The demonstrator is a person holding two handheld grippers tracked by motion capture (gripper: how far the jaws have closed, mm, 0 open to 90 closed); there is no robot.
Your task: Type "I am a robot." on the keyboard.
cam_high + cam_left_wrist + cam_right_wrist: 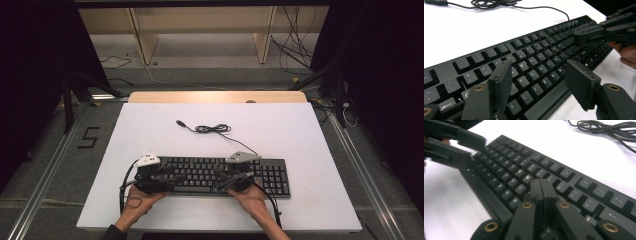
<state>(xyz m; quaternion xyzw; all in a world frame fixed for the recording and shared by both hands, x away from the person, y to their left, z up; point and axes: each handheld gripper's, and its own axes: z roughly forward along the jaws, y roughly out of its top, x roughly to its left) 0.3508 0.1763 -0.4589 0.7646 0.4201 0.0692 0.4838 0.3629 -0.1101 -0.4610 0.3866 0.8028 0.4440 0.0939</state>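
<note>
A black keyboard [272, 175] [536, 52] [506, 170] lies near the front of a white mat [150, 130]. Its cable [212, 129] [489, 3] [604, 126] coils behind it and ends in a loose USB plug [181, 122]. My left gripper [172, 176] [537, 66] hovers over the left letter keys with its jaws apart and nothing between them. My right gripper [218, 176] [541, 182] is over the right letter keys, jaws pressed together, tip just above the keys. Each gripper view also catches the other gripper: the right gripper [579, 37] and the left gripper [466, 147].
The mat covers a wooden table whose far edge [215, 96] shows. Behind it stand a pale shelf unit [200, 30] and loose cables [295, 50] on the floor. Metal rails [55, 165] run along both sides. Bare mat lies left, right and behind the keyboard.
</note>
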